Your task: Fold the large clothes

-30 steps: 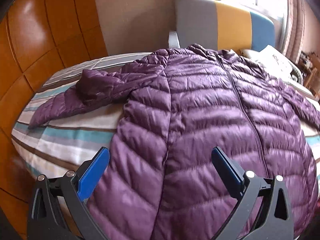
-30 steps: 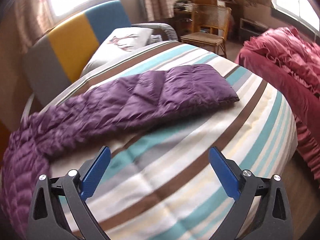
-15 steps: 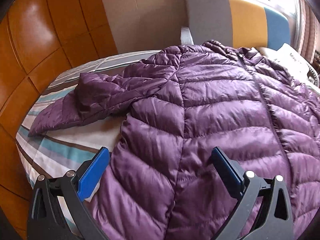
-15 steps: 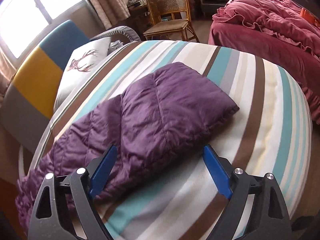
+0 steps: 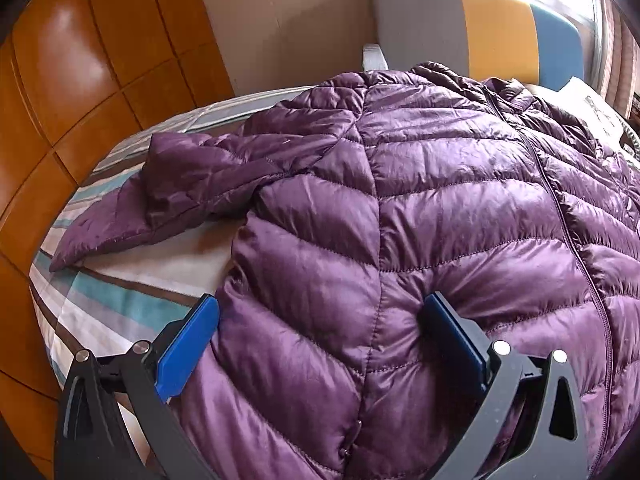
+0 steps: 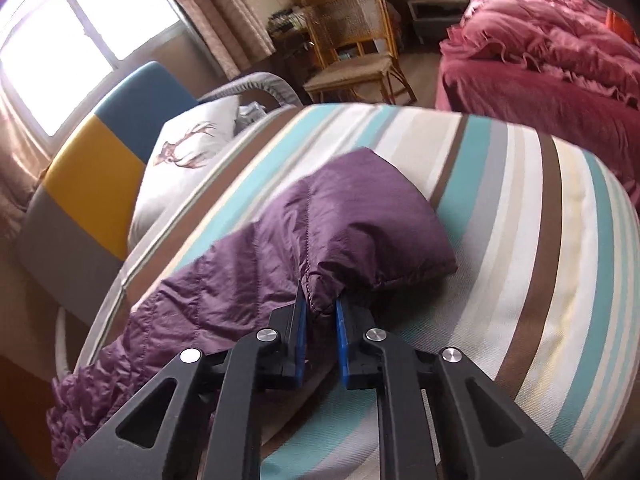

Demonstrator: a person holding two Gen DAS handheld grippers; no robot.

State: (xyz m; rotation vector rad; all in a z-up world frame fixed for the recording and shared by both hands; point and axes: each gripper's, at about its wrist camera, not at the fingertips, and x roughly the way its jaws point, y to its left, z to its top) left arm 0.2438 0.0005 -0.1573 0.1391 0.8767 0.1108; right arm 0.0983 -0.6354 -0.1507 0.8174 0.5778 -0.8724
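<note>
Striped bed (image 6: pixel 520 240), purple quilted puffer jacket (image 5: pixel 400 200); left tool (image 5: pixel 320 328) wide open astride its side, right tool (image 6: pixel 320 312) closing on the sleeve edge (image 6: pixel 320 296).

Left gripper (image 5: pixel 320 320): pointed downward, its 2 blue pads set wide apart, both pressing into the jacket (image 5: pixel 440 200) without pinching it.
Right gripper (image 6: pixel 321 312): pointed downward, jaws closing, nearly together.
Right pads (image 6: pixel 301 320): a fold of the sleeve (image 6: pixel 320 240) was pinched between them.
</note>
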